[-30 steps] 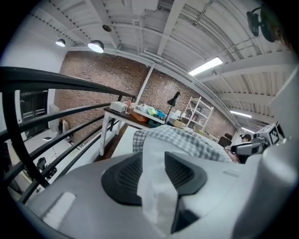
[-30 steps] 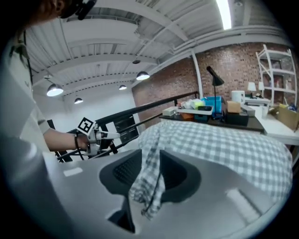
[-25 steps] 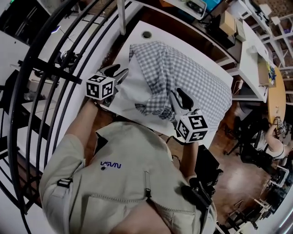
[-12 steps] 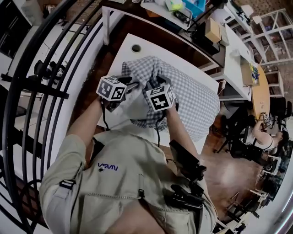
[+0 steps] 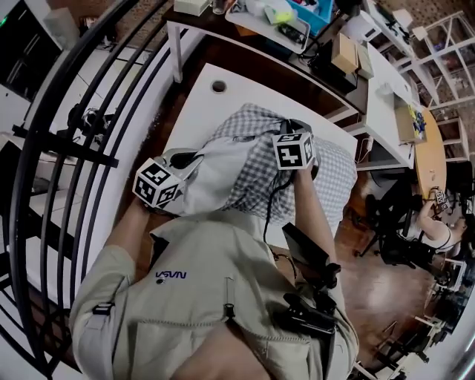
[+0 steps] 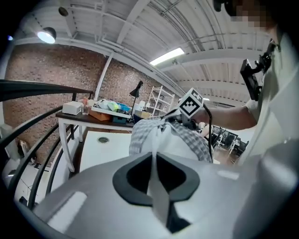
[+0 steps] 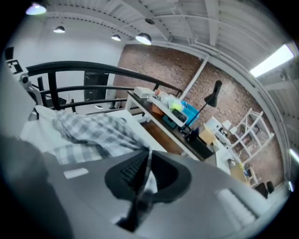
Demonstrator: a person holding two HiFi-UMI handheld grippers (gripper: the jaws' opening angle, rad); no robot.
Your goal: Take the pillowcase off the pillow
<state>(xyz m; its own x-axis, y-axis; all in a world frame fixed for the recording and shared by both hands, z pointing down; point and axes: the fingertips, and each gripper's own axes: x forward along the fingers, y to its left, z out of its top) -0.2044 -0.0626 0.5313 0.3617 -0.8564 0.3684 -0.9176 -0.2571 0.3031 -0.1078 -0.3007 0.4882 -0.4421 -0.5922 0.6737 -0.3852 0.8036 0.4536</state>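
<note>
A white pillow lies on the white table, still partly inside a grey-and-white checked pillowcase. My left gripper sits at the pillow's bare near-left end, shut on a fold of the white pillow cloth, which runs up between its jaws. At the case's far side is my right gripper. Its jaws are closing, with a thin pinch of checked cloth pressed between them. The pillow's right part is hidden under the case.
A black curved railing runs along the left of the table. A cluttered desk stands beyond the far edge, with a black desk lamp on it. The table has a round cable hole. A person sits at far right.
Both grippers came together at the pillow's top, then drew apart: the left went near-left with white pillow cloth, the right went far-right with the checked case. More white pillow now shows.
</note>
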